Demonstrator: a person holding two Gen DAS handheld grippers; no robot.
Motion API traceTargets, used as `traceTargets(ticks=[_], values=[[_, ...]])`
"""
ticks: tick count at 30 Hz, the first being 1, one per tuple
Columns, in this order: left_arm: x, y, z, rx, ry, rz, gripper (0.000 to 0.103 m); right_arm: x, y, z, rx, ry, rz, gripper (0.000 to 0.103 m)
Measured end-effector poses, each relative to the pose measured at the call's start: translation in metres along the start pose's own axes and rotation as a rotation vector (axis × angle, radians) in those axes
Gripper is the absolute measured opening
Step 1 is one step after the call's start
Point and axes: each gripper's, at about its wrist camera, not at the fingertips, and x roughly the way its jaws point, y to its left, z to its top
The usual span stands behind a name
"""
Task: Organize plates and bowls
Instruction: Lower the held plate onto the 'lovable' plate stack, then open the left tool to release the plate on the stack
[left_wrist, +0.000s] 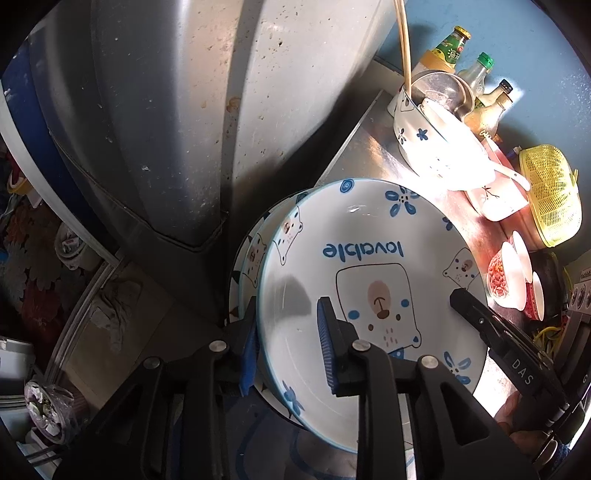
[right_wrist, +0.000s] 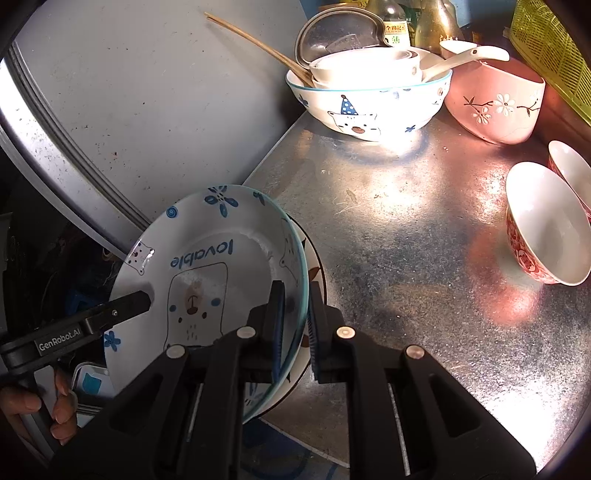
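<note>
A white plate with a blue rim, a bear drawing and the word "lovable" lies on top of other bear plates. The stack sits at the left corner of the metal counter and partly overhangs its edge. My left gripper straddles the top plate's left rim with its jaws apart: one pad is outside, the other stands well inside over the plate floor. My right gripper is shut on the right rim. Each view also shows the other gripper's finger over the plate.
A big bear bowl at the back holds smaller bowls, a spoon, chopsticks and a metal lid. Beside it stand a pink bowl, red patterned bowls, a yellow basket and bottles. A grey appliance wall rises left of the counter.
</note>
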Motion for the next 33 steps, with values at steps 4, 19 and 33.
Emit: traceTargets(ticks=[4, 19, 33], values=[[-0.001, -0.004, 0.002, -0.001, 0.008, -0.031, 0.055, 0.001, 0.0, 0.001, 0.0, 0.003, 0.0, 0.015], [-0.019, -0.016, 0.004, 0.017, -0.049, -0.02, 0.093, -0.016, -0.001, 0.002, 0.029, -0.036, 0.051, 0.064], [-0.037, -0.026, -0.007, 0.055, -0.084, 0.018, 0.099, -0.041, -0.015, -0.006, 0.085, -0.04, 0.059, 0.103]])
